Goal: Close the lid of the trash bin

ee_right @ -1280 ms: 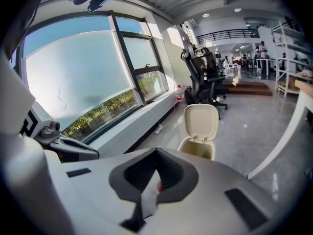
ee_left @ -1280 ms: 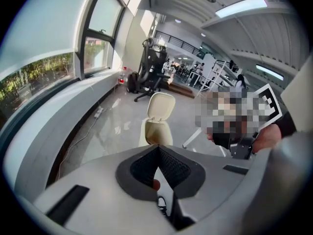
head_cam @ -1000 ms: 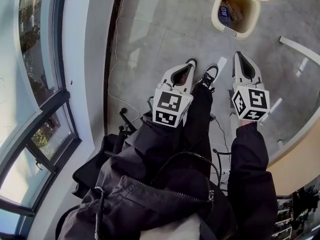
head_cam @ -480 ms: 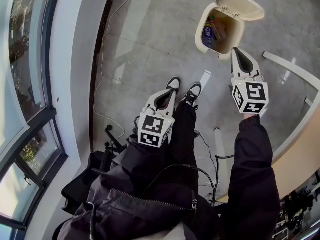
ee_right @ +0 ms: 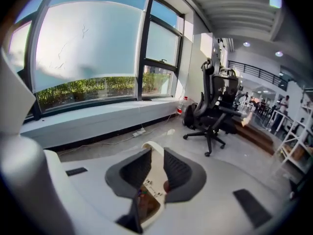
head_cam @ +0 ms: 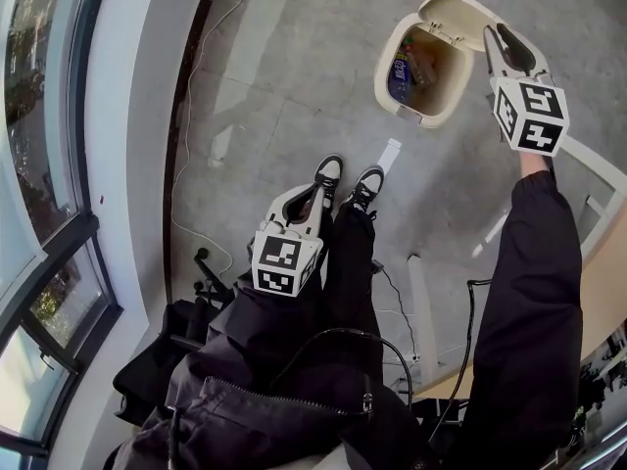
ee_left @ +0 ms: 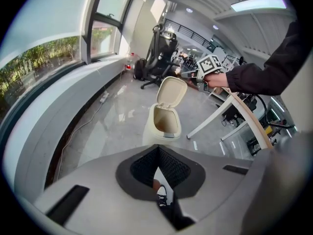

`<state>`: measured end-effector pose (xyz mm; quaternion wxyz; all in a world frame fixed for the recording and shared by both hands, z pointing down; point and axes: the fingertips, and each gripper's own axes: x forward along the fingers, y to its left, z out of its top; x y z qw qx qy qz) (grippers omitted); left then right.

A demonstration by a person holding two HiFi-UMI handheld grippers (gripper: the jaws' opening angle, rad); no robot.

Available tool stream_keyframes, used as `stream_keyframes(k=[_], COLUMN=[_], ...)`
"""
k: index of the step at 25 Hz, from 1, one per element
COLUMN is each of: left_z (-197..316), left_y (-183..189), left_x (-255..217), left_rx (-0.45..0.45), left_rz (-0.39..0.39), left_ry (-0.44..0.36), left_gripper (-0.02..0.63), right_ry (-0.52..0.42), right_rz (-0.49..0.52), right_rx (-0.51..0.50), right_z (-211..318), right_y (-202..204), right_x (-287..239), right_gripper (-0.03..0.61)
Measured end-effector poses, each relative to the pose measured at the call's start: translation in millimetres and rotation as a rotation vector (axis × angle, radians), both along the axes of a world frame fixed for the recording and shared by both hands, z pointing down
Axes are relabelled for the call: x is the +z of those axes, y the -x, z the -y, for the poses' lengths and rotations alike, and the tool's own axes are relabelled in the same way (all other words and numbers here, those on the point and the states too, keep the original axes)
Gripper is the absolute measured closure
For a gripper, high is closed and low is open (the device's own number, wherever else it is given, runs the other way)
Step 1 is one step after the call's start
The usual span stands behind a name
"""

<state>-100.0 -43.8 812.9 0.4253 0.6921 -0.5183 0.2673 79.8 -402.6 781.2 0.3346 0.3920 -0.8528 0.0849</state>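
Observation:
The cream trash bin [head_cam: 416, 96] stands on the grey floor with its lid [head_cam: 456, 13] tipped up and rubbish inside. My right gripper [head_cam: 492, 33] is raised at the lid's right edge, its jaws a little apart. In the right gripper view the lid [ee_right: 157, 172] shows through the gap of the right gripper [ee_right: 157, 148], with no clear grip on it. My left gripper [head_cam: 306, 199] hangs low over the person's legs, shut and empty. In the left gripper view, beyond the left gripper [ee_left: 158, 148], the bin [ee_left: 164, 126], its lid [ee_left: 171, 92] and the right gripper [ee_left: 190, 76] are all visible.
A white table frame [head_cam: 588, 164] runs along the right of the bin. A cable [head_cam: 186, 164] trails along the window wall on the left. A black office chair [ee_right: 215, 114] stands further off. The person's shoes [head_cam: 348, 179] are about a step short of the bin.
The right gripper has swung forward and up from beside the legs to the lid's edge. The bin is now closer. The left gripper has stayed low, by the legs.

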Motion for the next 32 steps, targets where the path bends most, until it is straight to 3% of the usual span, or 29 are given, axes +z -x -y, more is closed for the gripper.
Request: stream_keyframes(k=[7,13,20,24,32], left_z=[-2.5,-6.7,-9.8,-10.7,-18.1], left_y=[8.9,14.3,12.4,7.7,4.5], left_x=[3.5,6.1,6.4,6.5,5.5], left_rx=[-0.014,-0.026,-0.020,-0.014,-0.004], left_rz=[-0.005,-0.005,-0.011,-0.013,-0.016], left_ry=[0.013,0.021,0.020,0.018,0.017], left_gripper=[0.618,0.618,0.618,0.618,0.618], right_ry=[0.046,0.119,0.202,0.269,0.422], right_rz=[0.006,-0.058,0.012,0.059,0.037], right_rx=[0.128,0.175,0.197,0.196,0.093], right_z=[53.4,63.9,42.2,26.4,-63.2], right_y=[-24.2,-27.7,-24.4,-23.8,-9.8], right_x=[7.9,26.9,32.6,37.6,75.9], right_gripper=[0.509,0.509,0.572,0.572,0.572])
